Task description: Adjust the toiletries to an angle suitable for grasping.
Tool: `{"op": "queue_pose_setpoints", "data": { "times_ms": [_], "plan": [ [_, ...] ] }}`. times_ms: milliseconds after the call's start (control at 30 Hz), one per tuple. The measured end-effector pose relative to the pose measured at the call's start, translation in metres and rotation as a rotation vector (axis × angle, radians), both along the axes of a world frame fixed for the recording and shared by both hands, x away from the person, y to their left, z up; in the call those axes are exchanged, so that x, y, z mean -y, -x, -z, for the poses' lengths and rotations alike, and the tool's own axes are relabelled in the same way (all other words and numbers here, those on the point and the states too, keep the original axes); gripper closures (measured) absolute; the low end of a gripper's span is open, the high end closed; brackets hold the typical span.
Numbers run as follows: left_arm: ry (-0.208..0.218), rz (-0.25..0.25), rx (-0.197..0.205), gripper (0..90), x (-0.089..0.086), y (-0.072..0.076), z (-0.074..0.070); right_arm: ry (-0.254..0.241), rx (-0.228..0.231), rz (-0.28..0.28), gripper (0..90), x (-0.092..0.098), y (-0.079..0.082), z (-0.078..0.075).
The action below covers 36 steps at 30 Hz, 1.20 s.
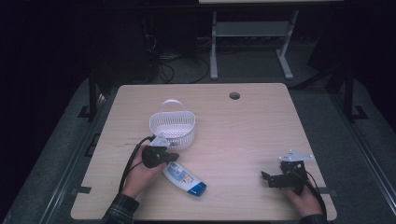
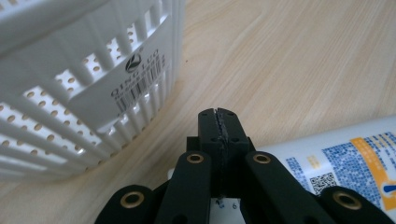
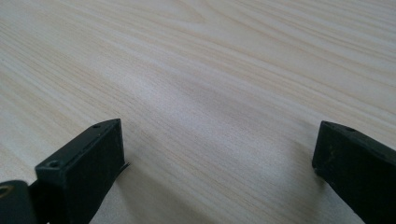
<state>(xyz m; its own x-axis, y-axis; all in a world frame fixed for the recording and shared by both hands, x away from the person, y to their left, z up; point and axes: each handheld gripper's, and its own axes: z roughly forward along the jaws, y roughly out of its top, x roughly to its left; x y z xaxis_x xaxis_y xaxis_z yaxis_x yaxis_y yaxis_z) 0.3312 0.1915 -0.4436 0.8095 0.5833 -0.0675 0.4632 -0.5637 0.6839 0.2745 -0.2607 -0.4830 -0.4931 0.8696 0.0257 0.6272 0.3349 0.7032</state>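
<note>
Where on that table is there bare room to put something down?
The middle, between the bottle and the right gripper, is bare, and so is the far strip past the basket around the hole. It is crowded where the left gripper, basket and bottle sit close together.

Table (image 1: 243,126): light wood, cable hole (image 1: 234,95) at 12 o'clock.
Floor (image 1: 373,140): grey carpet.
Stand (image 1: 252,32): grey frame, 12 o'clock.
Light: dim room.
</note>
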Motion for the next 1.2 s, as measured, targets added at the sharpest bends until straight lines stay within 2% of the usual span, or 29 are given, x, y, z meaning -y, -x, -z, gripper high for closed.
{"op": "queue_pose_setpoints", "data": {
  "times_ms": [300, 667, 1000, 1200],
  "plan": [
    [-0.003, -0.006, -0.006, 90.0, -0.009, 0.004, 0.000, 0.000, 0.000, 0.000, 1.7, 0.000, 0.000, 0.000],
    [-0.014, -0.017, -0.009, 90.0, -0.024, 0.016, -0.001, 0.000, 0.000, 0.000, 1.7, 0.000, 0.000, 0.000],
    [-0.034, -0.004, -0.024, 90.0, -0.033, 0.025, 0.002, 0.000, 0.000, 0.000, 1.7, 0.000, 0.000, 0.000],
    [-0.030, -0.003, -0.032, 90.0, -0.039, 0.030, 0.003, 0.000, 0.000, 0.000, 1.7, 0.000, 0.000, 0.000]
  ]
}}
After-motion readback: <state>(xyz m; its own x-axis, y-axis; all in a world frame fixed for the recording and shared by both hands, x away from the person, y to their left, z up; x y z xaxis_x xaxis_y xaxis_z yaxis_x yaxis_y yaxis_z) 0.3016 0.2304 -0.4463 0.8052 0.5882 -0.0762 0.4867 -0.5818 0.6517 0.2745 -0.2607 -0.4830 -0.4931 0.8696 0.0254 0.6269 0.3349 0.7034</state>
